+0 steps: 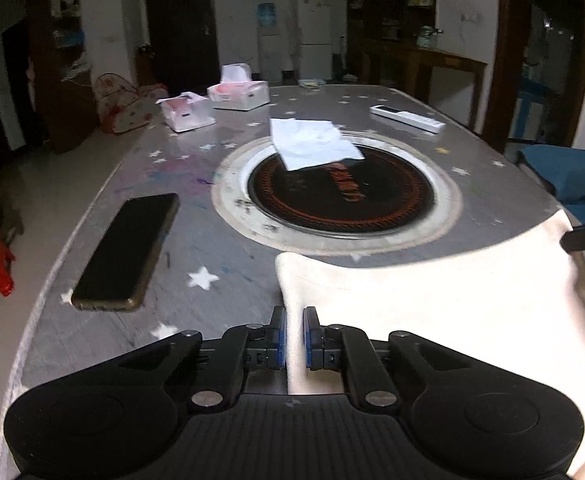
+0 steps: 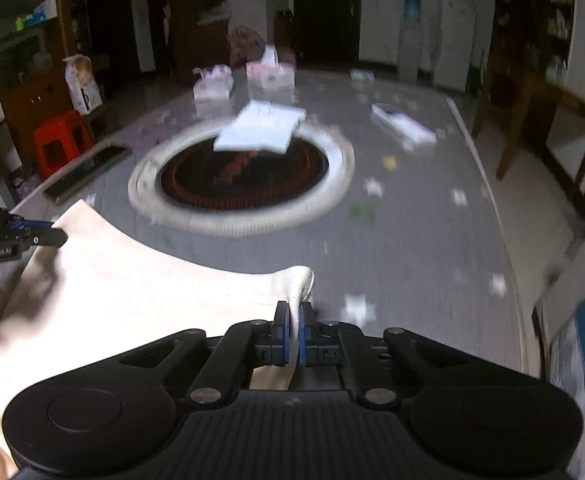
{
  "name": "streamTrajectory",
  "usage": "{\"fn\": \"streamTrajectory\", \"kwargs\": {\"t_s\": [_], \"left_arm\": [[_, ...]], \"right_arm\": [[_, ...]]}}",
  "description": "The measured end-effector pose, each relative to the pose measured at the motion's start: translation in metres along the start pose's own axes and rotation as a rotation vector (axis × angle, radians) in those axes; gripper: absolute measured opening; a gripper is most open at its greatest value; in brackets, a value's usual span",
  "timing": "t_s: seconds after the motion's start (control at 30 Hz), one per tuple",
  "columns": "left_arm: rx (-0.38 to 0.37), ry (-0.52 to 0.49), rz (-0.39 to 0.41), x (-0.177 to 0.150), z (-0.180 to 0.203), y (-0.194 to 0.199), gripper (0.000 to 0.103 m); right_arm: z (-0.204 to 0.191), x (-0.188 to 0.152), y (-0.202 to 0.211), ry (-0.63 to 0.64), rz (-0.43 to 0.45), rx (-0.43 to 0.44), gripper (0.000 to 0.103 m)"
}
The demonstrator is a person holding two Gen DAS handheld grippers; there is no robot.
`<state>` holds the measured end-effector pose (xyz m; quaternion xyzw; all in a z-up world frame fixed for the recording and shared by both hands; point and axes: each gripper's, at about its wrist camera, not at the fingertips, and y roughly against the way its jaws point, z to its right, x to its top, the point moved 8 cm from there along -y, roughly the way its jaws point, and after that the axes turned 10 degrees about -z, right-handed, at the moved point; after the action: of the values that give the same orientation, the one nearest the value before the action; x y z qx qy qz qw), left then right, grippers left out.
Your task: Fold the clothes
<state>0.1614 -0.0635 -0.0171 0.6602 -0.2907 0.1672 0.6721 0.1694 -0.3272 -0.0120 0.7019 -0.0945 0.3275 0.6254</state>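
A: Where's your cloth?

B: The cream garment (image 1: 432, 300) lies at the near edge of the table (image 1: 212, 240), stretched between your two tools.

A: And the left tool (image 1: 294, 320)?

B: Its fingers pinch the cloth's left corner.

A: The right tool (image 2: 294, 316)?

B: Pressed together on the right corner, which bunches above the fingers.

A: What else is there?

B: A black phone (image 1: 126, 252) to the left, a white paper (image 1: 316, 142) over the round burner (image 1: 340, 194) beyond.
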Motion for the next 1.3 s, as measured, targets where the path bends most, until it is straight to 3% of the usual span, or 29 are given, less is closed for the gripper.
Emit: {"fn": "streamTrajectory", "kwargs": {"t_s": [0.2,0.37,0.47,0.73,0.83,0.9,1.0,1.3], "left_arm": [[0.025,0.032,-0.014,-0.004,-0.008,-0.005,0.013],[-0.05,-0.001,0.017,-0.018,0.011,0.02,0.013],[-0.122,-0.045,0.016,-0.03,0.032,0.029,0.013],[-0.183,-0.092,-0.01,-0.053,0.064,0.031,0.014],[-0.182,-0.093,-0.02,-0.058,0.067,0.029,0.014],[-0.178,-0.09,-0.024,-0.061,0.067,0.027,0.014],[-0.177,-0.092,-0.021,-0.062,0.067,0.027,0.014],[-0.179,-0.086,-0.011,-0.063,0.067,0.025,0.015]], "right_arm": [[-0.041,-0.023,0.029,0.086,0.009,0.114,0.011],[-0.076,-0.046,0.056,0.158,0.014,0.214,0.012],[-0.107,-0.071,0.076,0.226,-0.002,0.295,0.023],[-0.173,-0.12,0.085,0.431,-0.016,0.3,0.026],[-0.181,-0.123,0.076,0.463,0.005,0.246,0.025],[-0.183,-0.125,0.071,0.462,0.003,0.232,0.009],[-0.186,-0.129,0.067,0.448,-0.006,0.243,0.003],[-0.19,-0.155,0.11,0.489,-0.008,0.297,0.002]]}}
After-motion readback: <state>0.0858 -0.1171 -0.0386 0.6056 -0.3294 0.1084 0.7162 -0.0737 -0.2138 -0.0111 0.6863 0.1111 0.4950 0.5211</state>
